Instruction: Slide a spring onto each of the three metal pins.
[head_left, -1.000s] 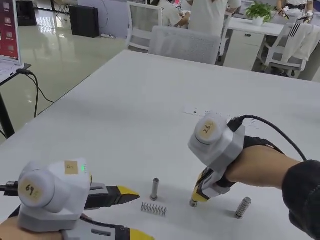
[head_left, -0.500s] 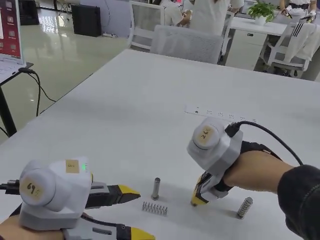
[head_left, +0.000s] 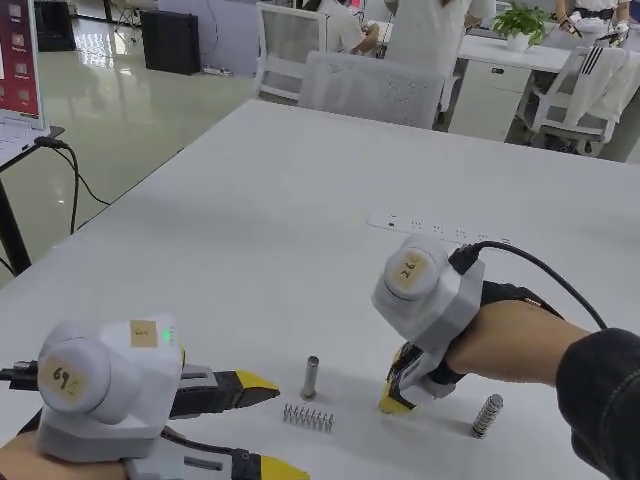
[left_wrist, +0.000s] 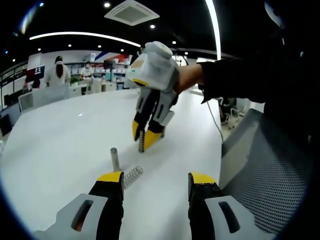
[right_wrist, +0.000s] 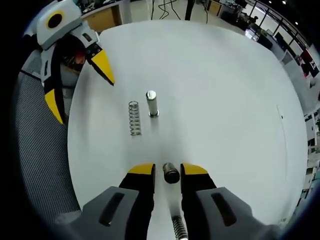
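Yellow-tipped right gripper (head_left: 397, 400) straddles a pin (right_wrist: 171, 173); whether it clamps is unclear. Left gripper (left_wrist: 156, 178) hangs apart near a loose spring (head_left: 307, 417) on the tabletop (head_left: 300, 200).

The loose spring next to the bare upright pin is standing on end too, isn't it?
Not quite: the loose spring lies flat on its side next to the bare upright pin, as the right gripper view shows.
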